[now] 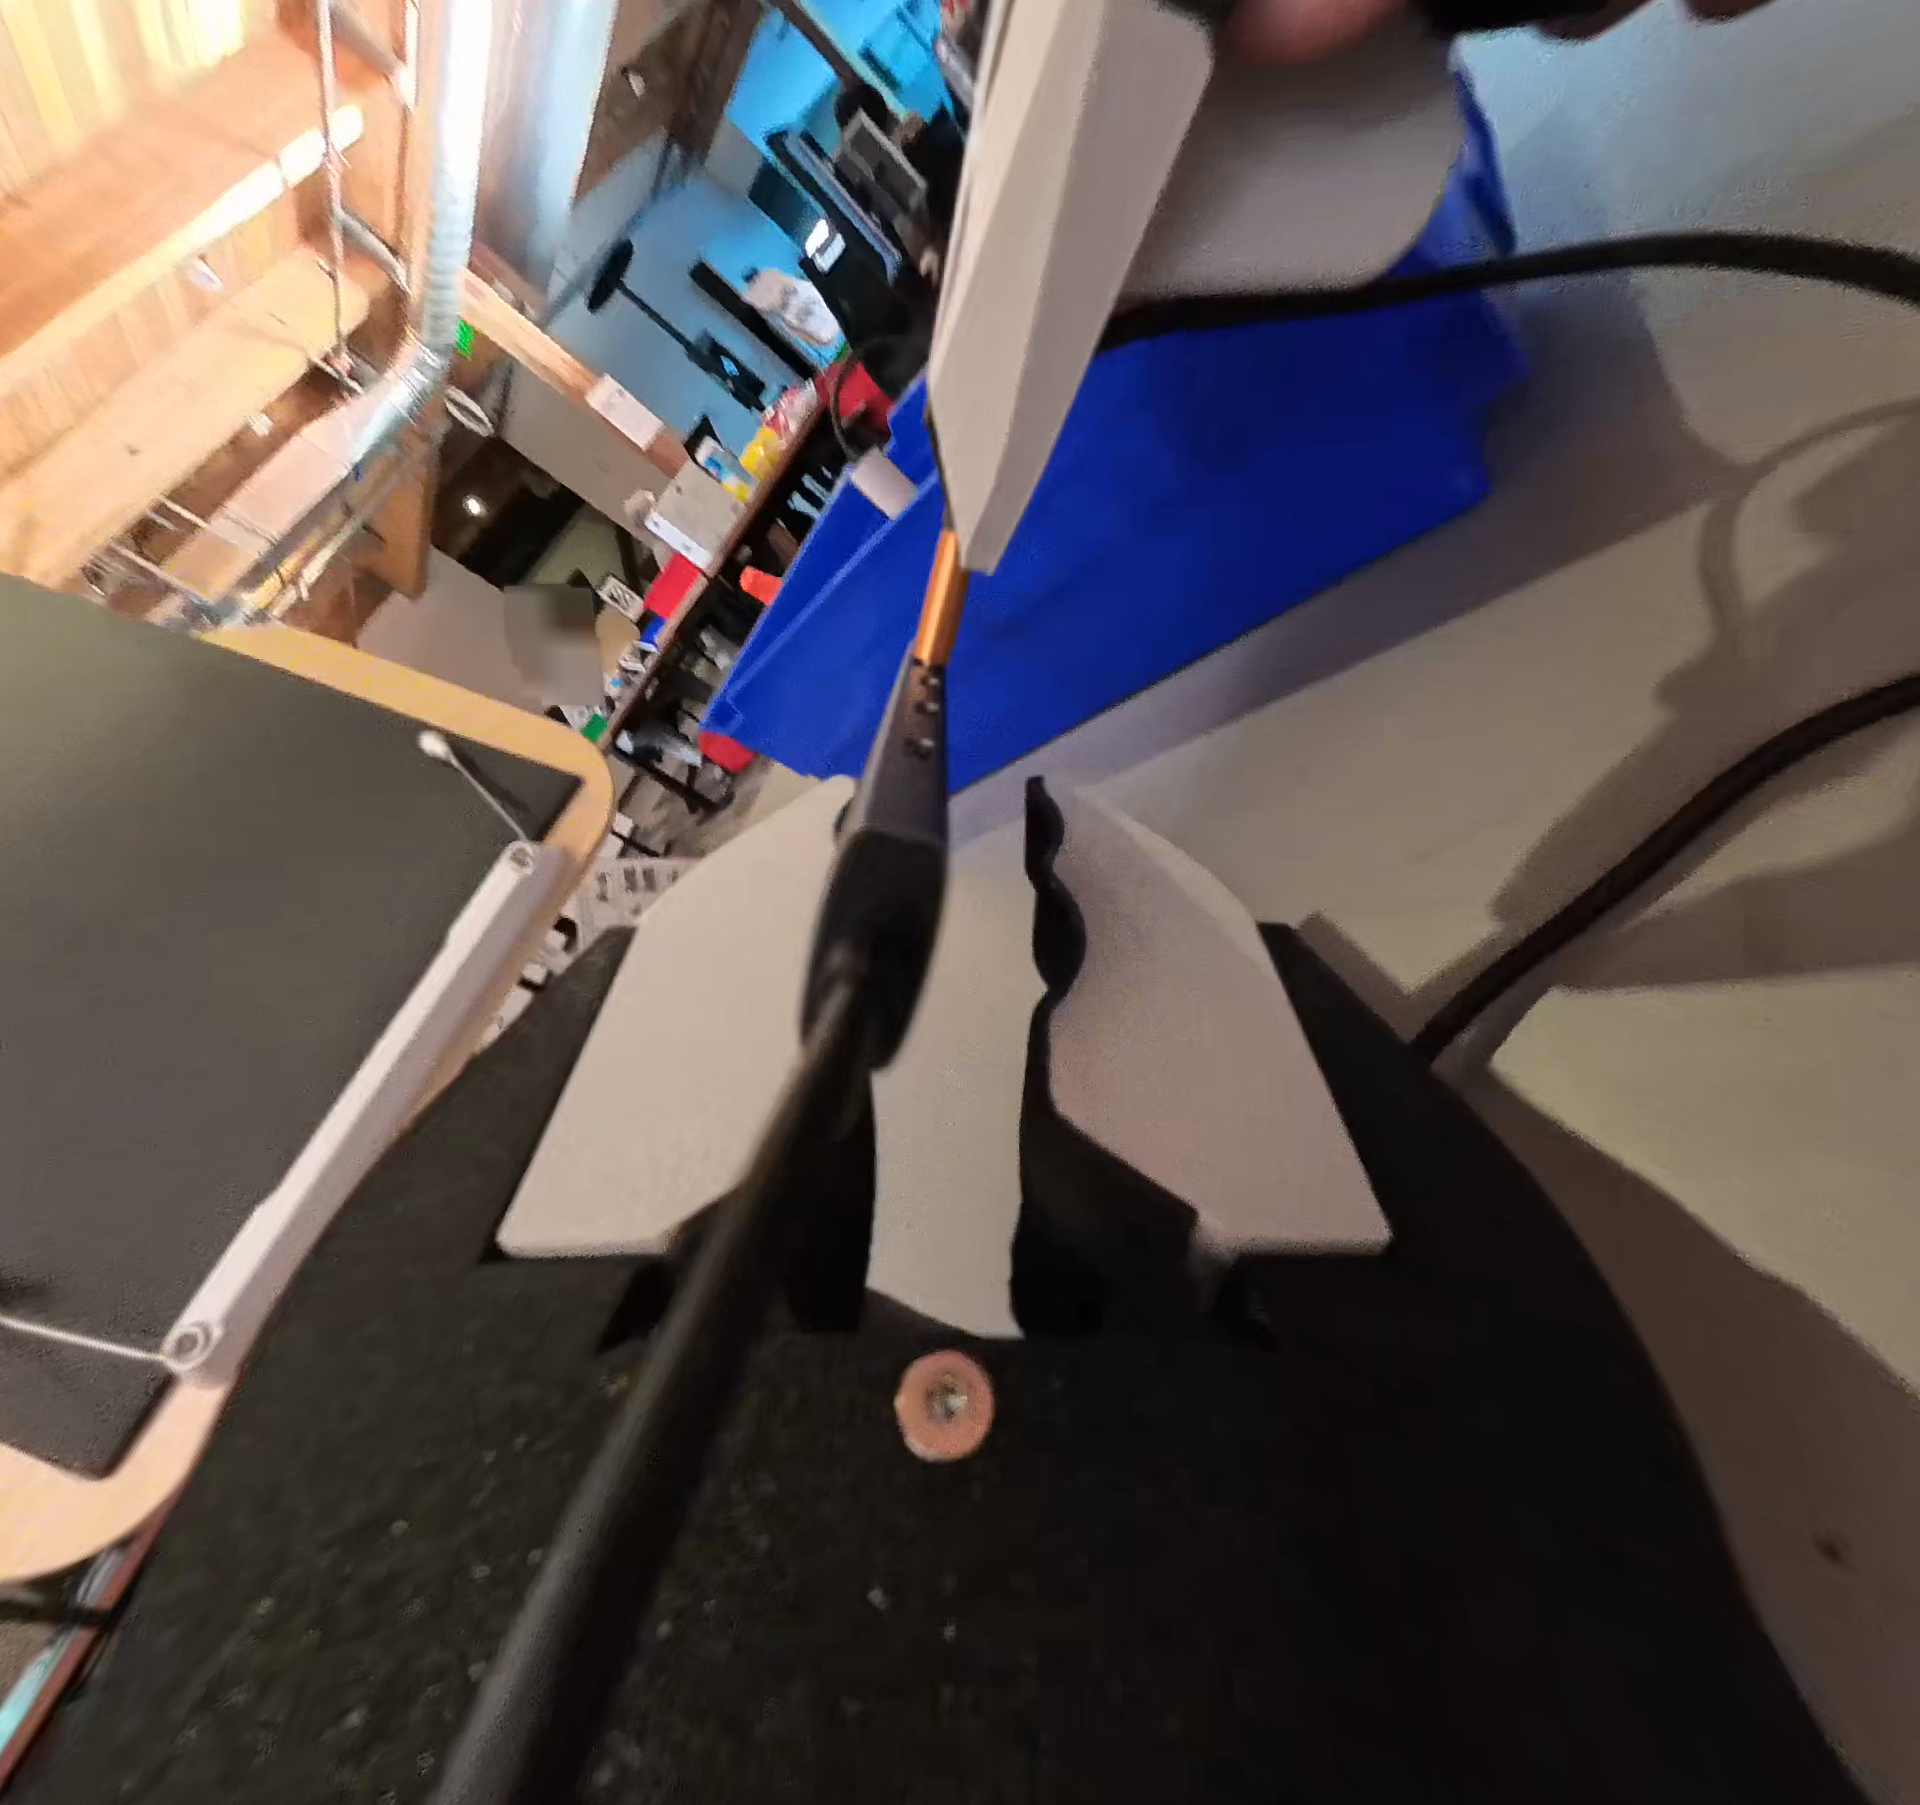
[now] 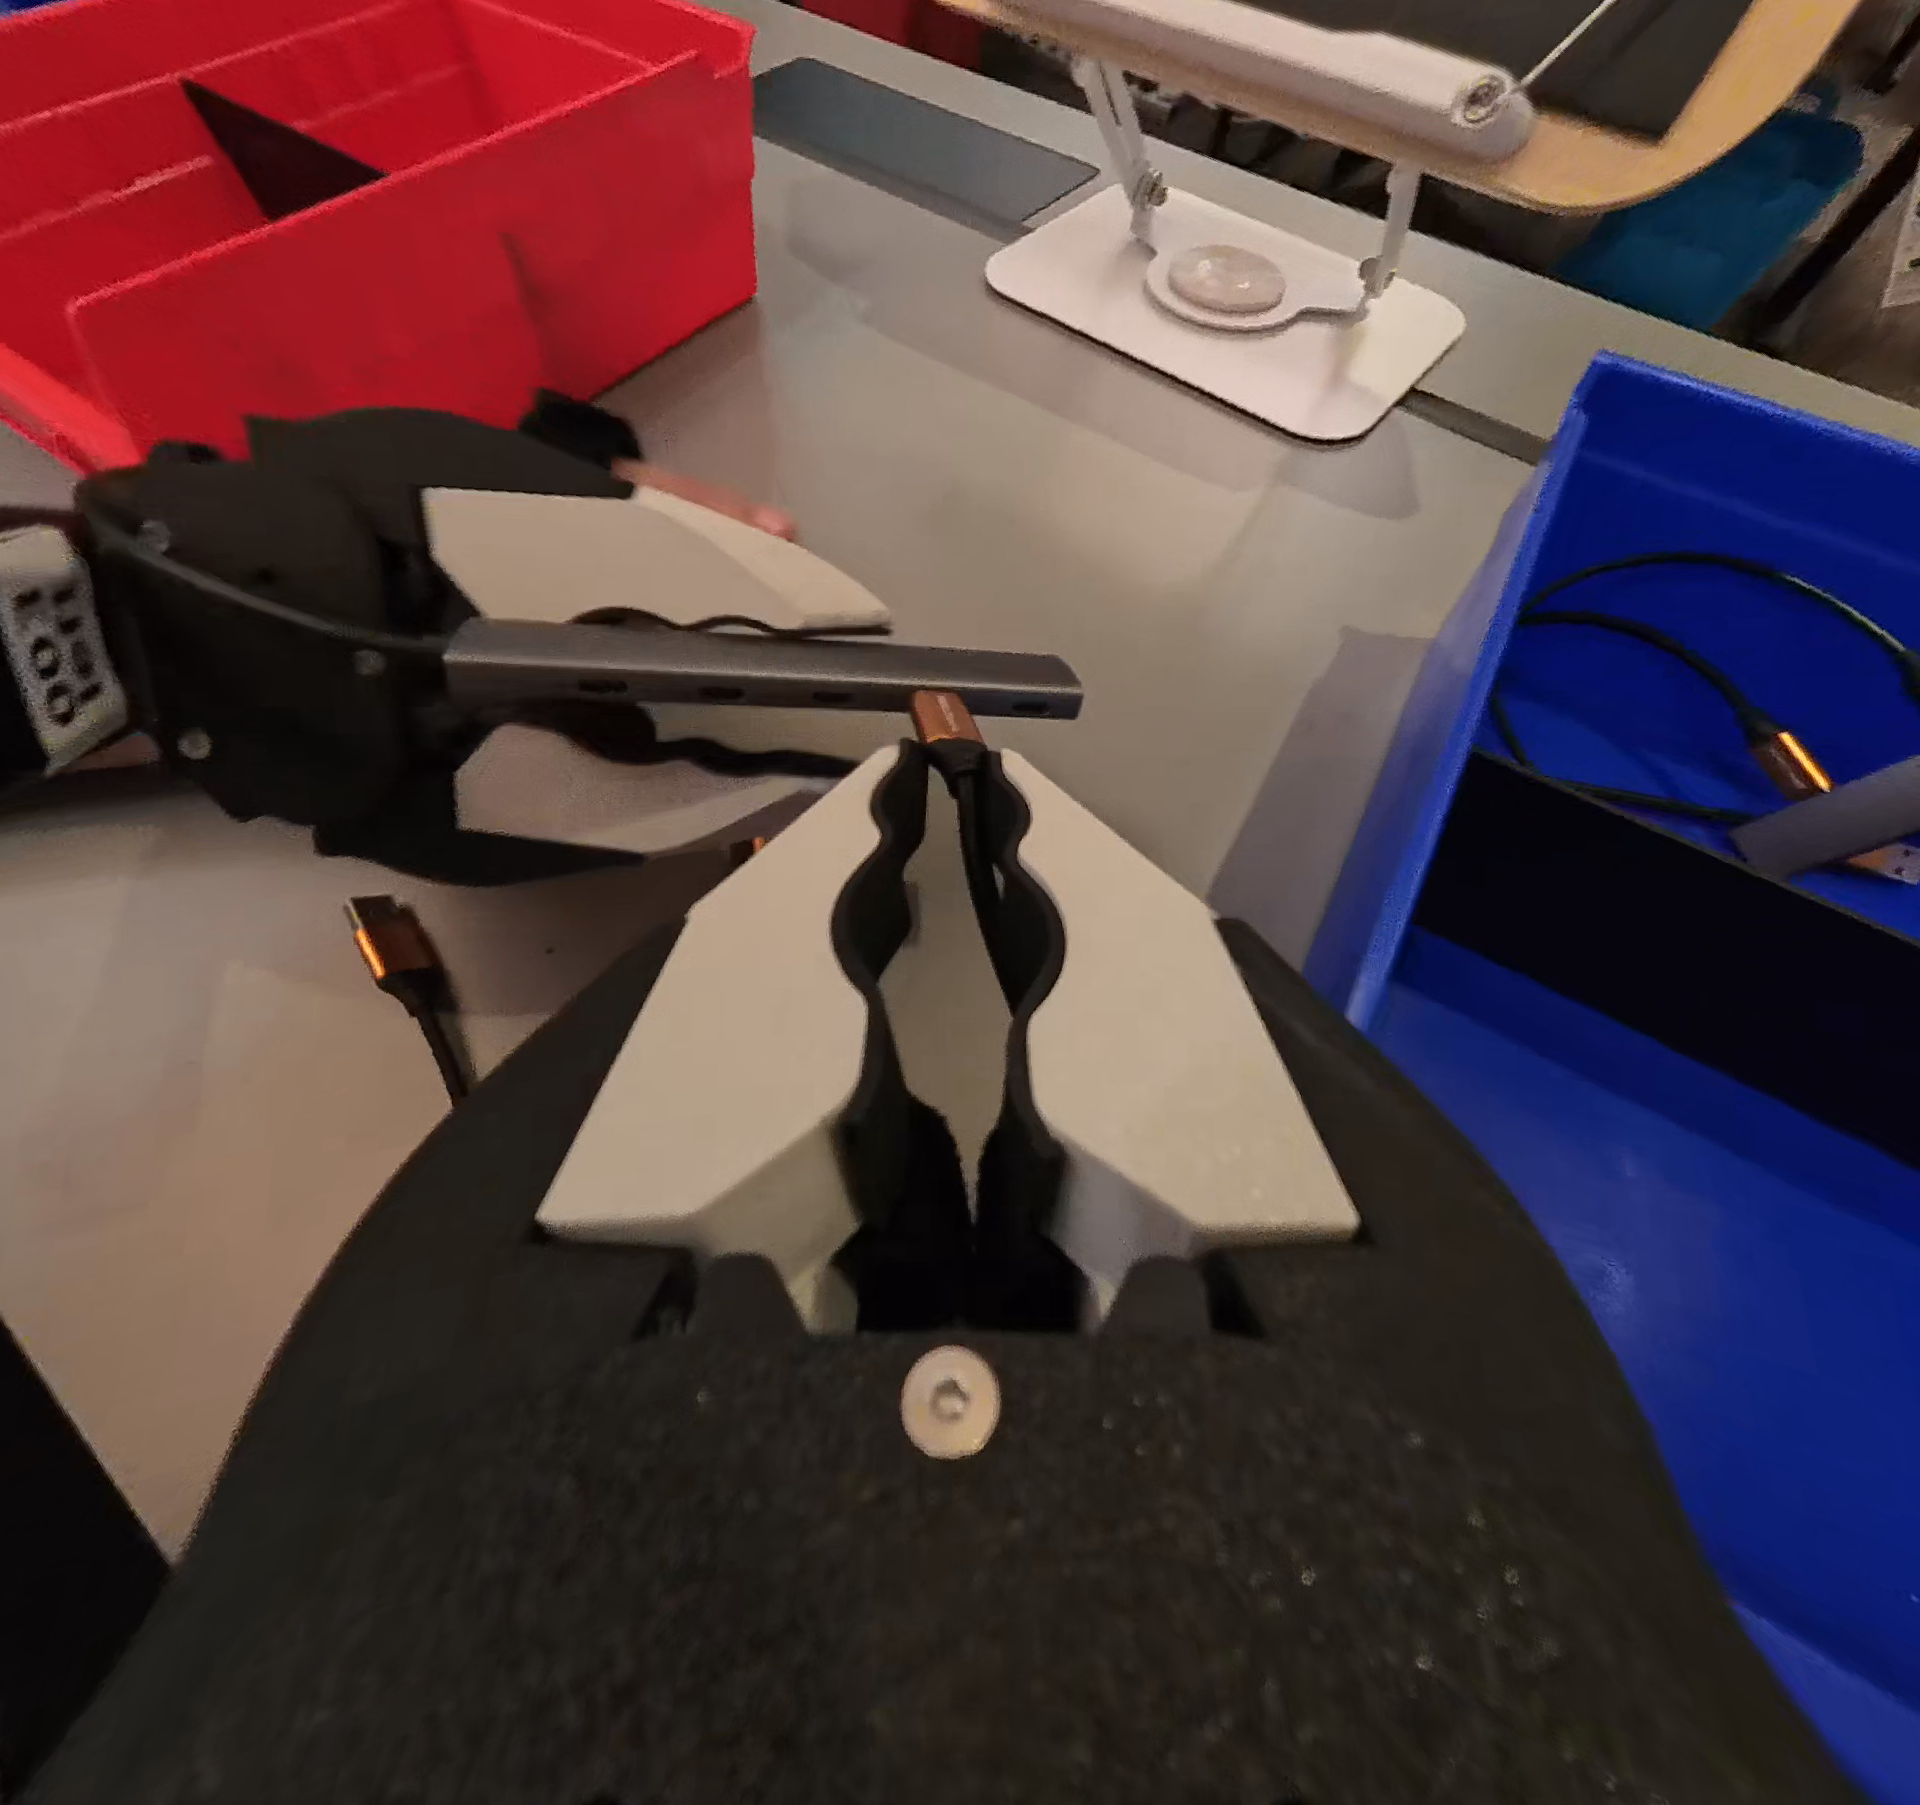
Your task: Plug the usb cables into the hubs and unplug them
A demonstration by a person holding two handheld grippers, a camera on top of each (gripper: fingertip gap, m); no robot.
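A slim grey metal USB hub point(image 2: 764, 680) is being gripped lengthwise by the left claw point(image 2: 831, 695), clenched on its cabled end, so that the hub is being held level above the pale grey surface point(image 2: 1039, 529) with its port edge facing the right claw point(image 2: 948, 763). The right claw is being kept clenched on the black cord of a copper-sleeved USB plug point(image 2: 943, 716), whose tip is being pressed against the hub's port edge near its free end; whether it is fully seated cannot be told. In the left wrist view the same hub point(image 1: 906, 768) is being seen end-on between that claw's white fingers point(image 1: 1174, 1028), with the copper plug point(image 1: 940, 597) meeting its far tip. A second copper-sleeved plug on a black cable point(image 2: 390, 945) is being left lying on the surface just beside the left claw. A red plastic bin point(image 2: 416, 228) is being kept behind the left claw, and a blue plastic bin point(image 2: 1558, 716) close at the right, its near wall leaving little side room. Another grey hub with a copper plug point(image 2: 1808, 799) is being kept inside the blue bin. A white tablet stand point(image 2: 1226, 321) is being left well apart, with open surface between.
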